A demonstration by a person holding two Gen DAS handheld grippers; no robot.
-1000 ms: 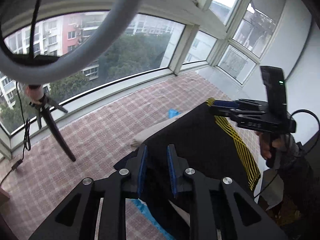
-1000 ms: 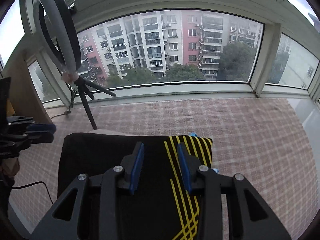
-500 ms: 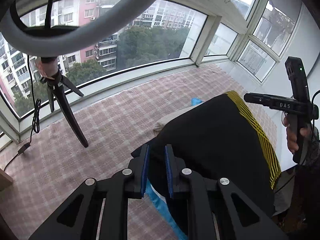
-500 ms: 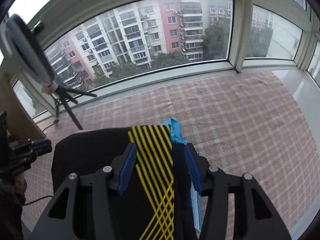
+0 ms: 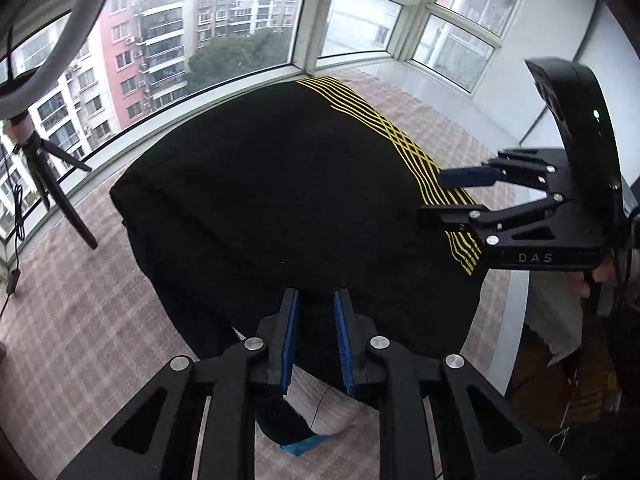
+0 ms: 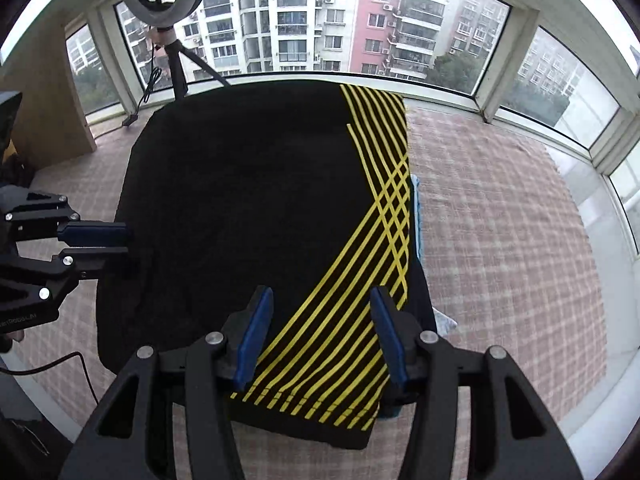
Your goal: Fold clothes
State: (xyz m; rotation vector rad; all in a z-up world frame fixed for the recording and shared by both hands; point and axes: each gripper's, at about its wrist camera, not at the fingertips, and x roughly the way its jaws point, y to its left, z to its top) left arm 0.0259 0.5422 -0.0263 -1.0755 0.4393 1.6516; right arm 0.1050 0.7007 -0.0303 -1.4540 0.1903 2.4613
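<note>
A black garment with yellow crossing stripes [image 5: 280, 200] lies folded flat on the checked cloth surface; it also shows in the right wrist view [image 6: 256, 208]. My left gripper [image 5: 316, 300] sits at the garment's near edge with a narrow gap between its blue pads, nothing clearly pinched; in the right wrist view [image 6: 120, 242] it sits at the garment's left edge. My right gripper [image 6: 322, 300] is wide open over the striped end, and in the left wrist view [image 5: 432, 196] its fingers stand apart above the stripes. Pale and blue cloth [image 5: 312, 416] pokes out underneath.
A ring light on a tripod [image 6: 168, 12] stands at the back by the windows. A wooden cabinet [image 6: 44, 96] is at the left. The checked cloth [image 6: 500, 240] stretches to the right up to the window ledge.
The garment was held up by both grippers and has come down flat, folded over. My right gripper has let go and opened wide. My left gripper's pads have parted slightly.
</note>
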